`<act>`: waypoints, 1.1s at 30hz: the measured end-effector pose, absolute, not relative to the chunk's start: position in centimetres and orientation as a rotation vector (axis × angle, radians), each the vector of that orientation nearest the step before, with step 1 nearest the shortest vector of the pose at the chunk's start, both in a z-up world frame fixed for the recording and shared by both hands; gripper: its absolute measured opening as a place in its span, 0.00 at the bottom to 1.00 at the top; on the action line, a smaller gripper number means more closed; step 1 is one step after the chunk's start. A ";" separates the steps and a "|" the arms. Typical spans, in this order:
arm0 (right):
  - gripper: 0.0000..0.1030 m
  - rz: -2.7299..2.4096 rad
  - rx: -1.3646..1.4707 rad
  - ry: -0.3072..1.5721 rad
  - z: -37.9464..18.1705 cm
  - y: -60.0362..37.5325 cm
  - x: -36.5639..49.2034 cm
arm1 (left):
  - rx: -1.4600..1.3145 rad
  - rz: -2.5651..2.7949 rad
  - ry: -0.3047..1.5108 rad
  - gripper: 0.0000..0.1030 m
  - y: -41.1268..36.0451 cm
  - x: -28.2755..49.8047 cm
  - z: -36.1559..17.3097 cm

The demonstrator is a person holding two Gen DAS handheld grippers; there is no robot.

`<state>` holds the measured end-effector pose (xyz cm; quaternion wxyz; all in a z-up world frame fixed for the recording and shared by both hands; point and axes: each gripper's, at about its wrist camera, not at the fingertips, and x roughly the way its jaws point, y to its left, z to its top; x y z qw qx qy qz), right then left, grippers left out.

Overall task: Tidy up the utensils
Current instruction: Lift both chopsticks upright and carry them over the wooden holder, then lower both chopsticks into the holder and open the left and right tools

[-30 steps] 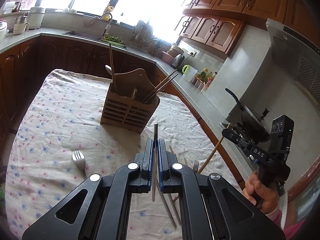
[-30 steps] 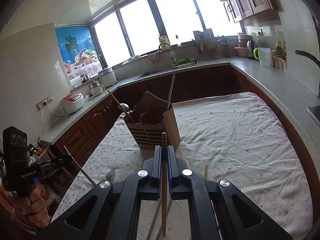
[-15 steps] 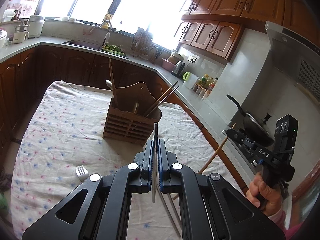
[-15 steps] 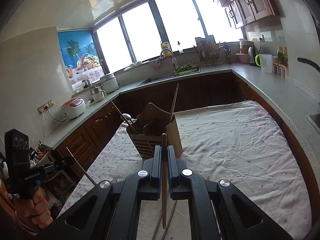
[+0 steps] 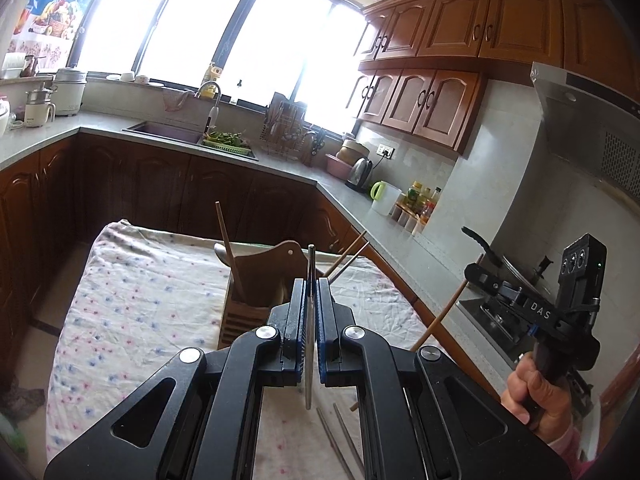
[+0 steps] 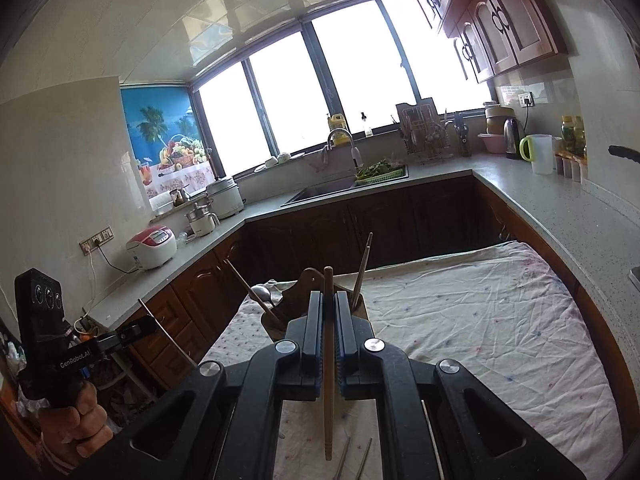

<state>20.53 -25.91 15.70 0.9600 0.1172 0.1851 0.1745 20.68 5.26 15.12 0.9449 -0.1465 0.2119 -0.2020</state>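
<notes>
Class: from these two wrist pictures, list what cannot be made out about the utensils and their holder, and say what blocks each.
- Slatted wooden utensil holder, left wrist view: its compartments are hidden by the left claw.
- Thin metal chopstick: gripped section covered by blue pads.
- Two loose metal sticks: lower ends cut off behind the claw's body.
- Light wooden chopstick, right wrist view: middle masked by the right claw.

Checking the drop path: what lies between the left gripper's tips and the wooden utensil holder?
In the left wrist view, nothing: the left gripper, shut on a thin metal chopstick, overlaps the wooden utensil holder directly.
</notes>
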 end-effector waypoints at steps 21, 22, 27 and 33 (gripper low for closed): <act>0.05 0.274 0.244 0.204 19.3 -23.6 30.4 | -0.318 -0.263 0.293 0.03 6.9 31.0 16.7; 0.05 0.270 0.242 0.207 18.9 -23.4 30.7 | -0.319 -0.253 0.295 0.03 7.0 31.3 16.3; 0.05 0.253 0.235 0.222 16.8 -22.8 31.6 | -0.319 -0.223 0.304 0.03 6.8 32.1 14.3; 0.05 0.239 0.237 0.249 14.1 -22.3 31.9 | -0.306 -0.216 0.324 0.03 5.8 32.6 12.0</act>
